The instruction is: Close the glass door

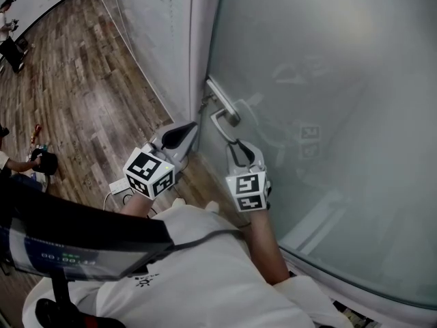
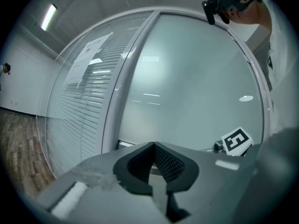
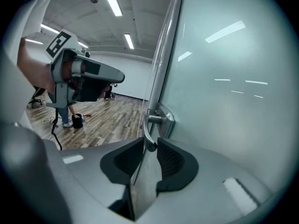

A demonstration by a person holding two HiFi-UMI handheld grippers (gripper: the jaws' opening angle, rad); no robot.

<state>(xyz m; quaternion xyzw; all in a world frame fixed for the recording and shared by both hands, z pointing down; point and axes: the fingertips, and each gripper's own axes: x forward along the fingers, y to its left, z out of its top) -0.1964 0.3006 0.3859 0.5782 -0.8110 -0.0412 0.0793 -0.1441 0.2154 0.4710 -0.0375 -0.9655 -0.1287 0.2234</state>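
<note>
- So, right hand first: the forearm comes up from the bottom of the head view, with the right gripper [image 1: 235,142] aimed at the door handle [image 1: 220,120] and tipped a bit downward.
- Its jaws are narrow and clamped on the free end of that metal lever, one pad on each side.
- The left gripper [image 1: 187,128] sits just beside it and points roughly level at the pale frame post [image 1: 198,39]. Jaws are pinched together with nothing in them.
- The frosted glass door [image 1: 328,80] fills the right side, and the handle is at its left edge, right by the post.
- Can't tell if the door edge actually meets the post.
- Open room is all to the left: wood floor [image 1: 82,80] beyond a glass wall with blinds [image 2: 79,106].
</note>
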